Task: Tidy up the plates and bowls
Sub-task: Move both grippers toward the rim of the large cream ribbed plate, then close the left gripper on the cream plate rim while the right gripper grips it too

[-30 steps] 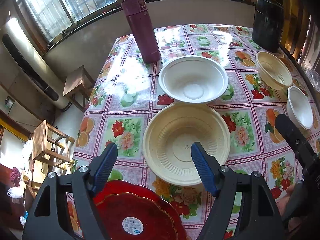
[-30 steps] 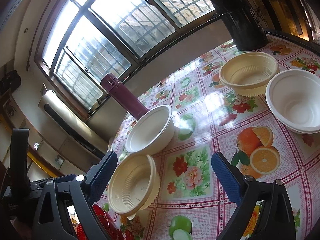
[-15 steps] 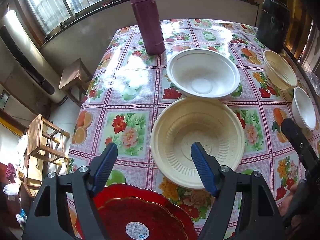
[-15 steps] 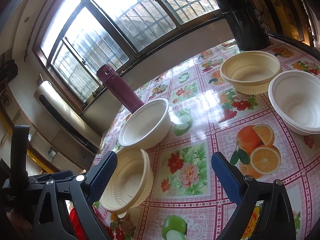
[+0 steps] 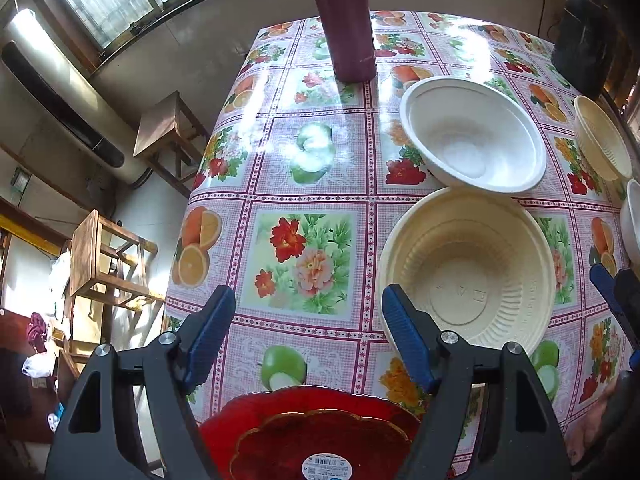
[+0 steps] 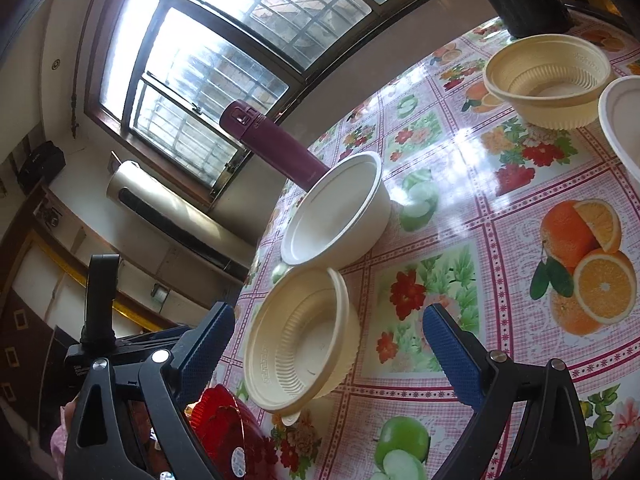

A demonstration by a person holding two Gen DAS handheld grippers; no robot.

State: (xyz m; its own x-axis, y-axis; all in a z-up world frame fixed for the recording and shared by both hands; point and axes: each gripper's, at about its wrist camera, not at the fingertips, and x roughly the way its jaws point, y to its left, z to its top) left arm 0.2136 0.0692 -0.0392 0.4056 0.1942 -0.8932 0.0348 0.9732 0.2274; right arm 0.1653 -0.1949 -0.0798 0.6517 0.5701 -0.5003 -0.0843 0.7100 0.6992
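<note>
My left gripper [image 5: 306,312] hangs open over the flowered tablecloth [image 5: 304,184], with nothing between its blue pads. Its right finger sits by the left rim of a cream ribbed bowl [image 5: 468,276]. Just behind that bowl stands a white bowl [image 5: 472,136], their rims touching. A red plate [image 5: 316,432] with a sticker lies under the gripper's body at the near edge. My right gripper [image 6: 326,332] is open too, facing the cream bowl [image 6: 304,344] from its side, with the white bowl [image 6: 340,208] beyond. A second cream bowl [image 6: 548,80] and a white bowl [image 6: 624,120] stand far right.
A maroon flask [image 5: 344,20] stands at the back of the table, and a black container [image 5: 584,40] at the back right corner. The table's left edge drops to wooden stools [image 5: 168,128]. Open cloth lies left of the bowls.
The left gripper has slid left and tipped down, so the bowls now sit right of its fingers. The right gripper dipped and came nearer the cream bowl. Both stayed open.
</note>
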